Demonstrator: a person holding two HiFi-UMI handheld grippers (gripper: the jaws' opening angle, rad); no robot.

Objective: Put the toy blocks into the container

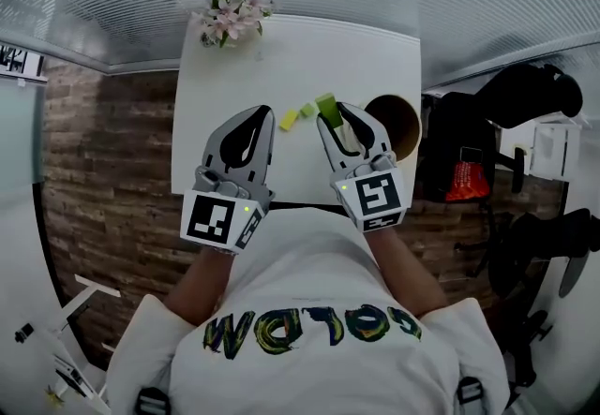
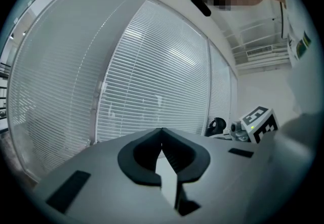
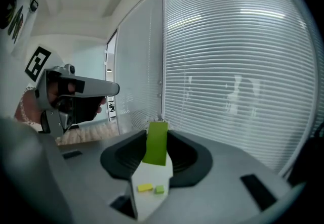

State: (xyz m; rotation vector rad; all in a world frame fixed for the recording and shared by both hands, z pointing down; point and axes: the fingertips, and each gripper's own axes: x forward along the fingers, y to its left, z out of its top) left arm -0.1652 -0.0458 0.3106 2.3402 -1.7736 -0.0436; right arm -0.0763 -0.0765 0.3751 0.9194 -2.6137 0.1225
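At left, grey left gripper [image 1: 266, 113] held above the white desk [image 1: 225, 76], fingers pressed together on nothing. Farther right, flat on the desk, a small yellow toy block [image 1: 289, 120] and a smaller light-green toy block [image 1: 307, 110], just beside each other, not yet gathered. Then grey right gripper [image 1: 334, 117], well clear of the desk, fingers clamped on a tall lime-green rectangular toy block [image 3: 156, 143], upright. Rightmost, a round brown open-topped container [image 1: 401, 127], near the held block. Likely step: carrying to the container. Next: shift right over the opening, lower, then spread the fingers, minding the rim.
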